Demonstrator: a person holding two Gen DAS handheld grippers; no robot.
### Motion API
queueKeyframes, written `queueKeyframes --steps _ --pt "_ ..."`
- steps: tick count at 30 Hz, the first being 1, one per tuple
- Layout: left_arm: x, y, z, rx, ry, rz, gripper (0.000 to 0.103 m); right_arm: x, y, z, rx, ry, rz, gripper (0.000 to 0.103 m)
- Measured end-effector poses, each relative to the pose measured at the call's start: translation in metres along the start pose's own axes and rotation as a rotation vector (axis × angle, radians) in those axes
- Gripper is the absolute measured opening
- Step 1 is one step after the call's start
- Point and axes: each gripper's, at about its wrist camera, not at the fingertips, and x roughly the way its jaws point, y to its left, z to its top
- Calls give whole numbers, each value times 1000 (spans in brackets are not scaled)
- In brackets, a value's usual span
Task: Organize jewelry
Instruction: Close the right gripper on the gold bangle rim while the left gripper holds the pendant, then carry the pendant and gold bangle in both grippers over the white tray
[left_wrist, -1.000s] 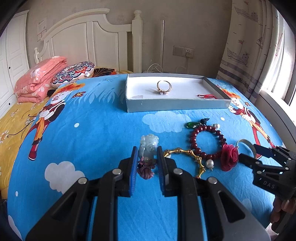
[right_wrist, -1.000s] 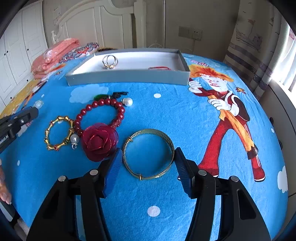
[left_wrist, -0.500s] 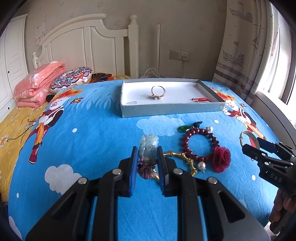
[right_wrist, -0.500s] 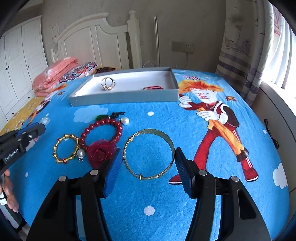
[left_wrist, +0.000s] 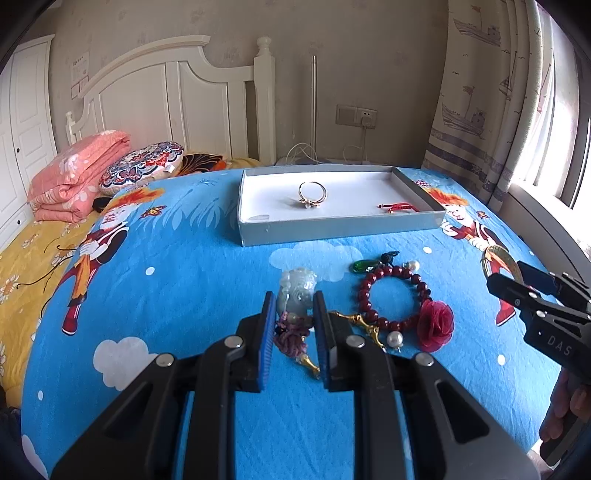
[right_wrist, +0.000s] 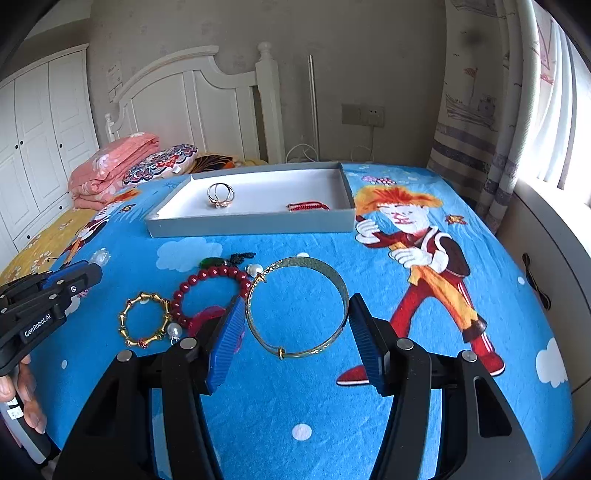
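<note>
My left gripper (left_wrist: 294, 308) is shut on a pale jade pendant (left_wrist: 297, 290) with a purple knotted cord, held above the blue bedspread. My right gripper (right_wrist: 297, 314) is shut on a wide gold bangle (right_wrist: 297, 306) and holds it lifted; the bangle also shows in the left wrist view (left_wrist: 500, 258). On the bed lie a red bead bracelet (left_wrist: 393, 297), a red fabric rose (left_wrist: 436, 323), a gold bamboo bracelet (right_wrist: 144, 319) and a green pendant (left_wrist: 364, 265). The white tray (left_wrist: 340, 230) holds a gold ring (left_wrist: 312, 192) and a red string bracelet (left_wrist: 400, 208).
A white headboard (left_wrist: 177, 110) stands behind the tray. Folded pink bedding (left_wrist: 77, 173) and a patterned cushion (left_wrist: 142, 166) lie at the far left. A curtain (left_wrist: 487, 92) and window sill are on the right. The bed's right edge drops near my right gripper.
Both grippers have risen from the bed with their pieces. The gold bangle has left the bedspread and now hangs tilted between the right fingers.
</note>
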Motion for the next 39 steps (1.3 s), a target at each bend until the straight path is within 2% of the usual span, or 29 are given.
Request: queueKeyframes --steps 24,39 --pt "13 6 32 22 -30 16 20 2 1 50 -25 -80 -1 55" --pt "44 5 75 24 -37 7 20 29 2 84 -30 -96 -26 55"
